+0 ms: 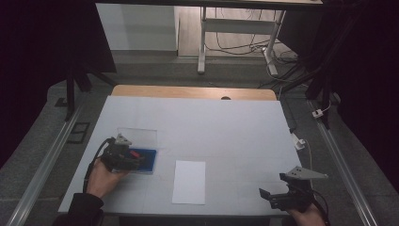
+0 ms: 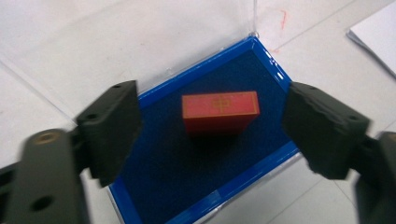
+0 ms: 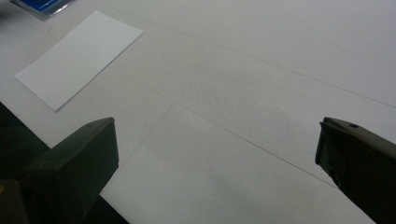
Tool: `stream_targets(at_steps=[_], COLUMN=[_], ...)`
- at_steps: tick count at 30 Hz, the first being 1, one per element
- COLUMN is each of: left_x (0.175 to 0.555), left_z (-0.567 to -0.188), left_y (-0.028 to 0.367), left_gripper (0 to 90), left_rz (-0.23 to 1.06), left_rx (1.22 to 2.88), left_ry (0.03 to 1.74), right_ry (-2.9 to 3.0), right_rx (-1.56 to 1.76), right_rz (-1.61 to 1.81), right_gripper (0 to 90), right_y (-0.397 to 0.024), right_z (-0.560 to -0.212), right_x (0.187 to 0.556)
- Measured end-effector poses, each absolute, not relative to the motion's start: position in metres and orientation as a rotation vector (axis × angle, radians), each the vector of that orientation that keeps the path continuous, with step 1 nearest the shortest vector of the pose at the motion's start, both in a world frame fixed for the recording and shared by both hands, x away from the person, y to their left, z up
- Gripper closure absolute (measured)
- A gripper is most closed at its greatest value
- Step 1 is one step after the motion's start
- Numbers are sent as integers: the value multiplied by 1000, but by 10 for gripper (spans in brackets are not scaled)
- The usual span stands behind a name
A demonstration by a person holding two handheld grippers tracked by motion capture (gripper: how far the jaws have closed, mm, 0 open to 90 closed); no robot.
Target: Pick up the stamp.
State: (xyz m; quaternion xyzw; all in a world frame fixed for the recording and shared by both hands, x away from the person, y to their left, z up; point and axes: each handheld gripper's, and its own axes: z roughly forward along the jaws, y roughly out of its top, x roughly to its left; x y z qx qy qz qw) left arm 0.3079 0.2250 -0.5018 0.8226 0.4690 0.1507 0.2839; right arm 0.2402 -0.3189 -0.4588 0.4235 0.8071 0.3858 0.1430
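A small red block (image 2: 219,111) with a gold pattern stands in a blue-lined tray (image 2: 261,60), whose clear lid (image 1: 137,137) lies open behind it. My left gripper (image 2: 212,140) hovers over the tray, open, with its jaws on either side of the block and apart from it. From above, the left gripper (image 1: 123,157) is at the table's left, over the blue tray (image 1: 149,159). My right gripper (image 3: 215,168) is open over bare white table, and it sits near the front right edge (image 1: 275,197). A white paper sheet (image 1: 189,181) lies between the two grippers.
The white paper sheet (image 3: 79,58) lies to the far left in the right gripper view, with a corner of the blue tray (image 3: 44,5) beyond it. A white-covered table (image 1: 226,127) has a wooden strip (image 1: 193,92) at the back. Desk legs and cables (image 1: 244,44) stand on the floor beyond.
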Motion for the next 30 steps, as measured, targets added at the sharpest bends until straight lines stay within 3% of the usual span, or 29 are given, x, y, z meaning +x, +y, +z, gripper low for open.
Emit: stream_targets(at_steps=[2,3,6,14,30], left_x=[308,308,308,307,305], left_z=[-501,-501,-500,-498,-492], left_y=[224,224,225,225,228], left_gripper=[253,324,404,570,580], left_rz=[399,393,377,369,369], left_rx=[2213,2214,2214,2225,2179], left_ry=[1251,1248,1250,1264,1257], right_ry=[2328,2330,2331,2334,2339], right_rx=[1221,1221,1220,1215,1199], right_rz=[1112,1109,1108,1109,1104], right_gripper=[0,0,0,0,0], right_y=[-319,-319,-318,-318,-317], right_z=[-459,-459,-459,-459,-459], right_x=[240,240,240,240,239])
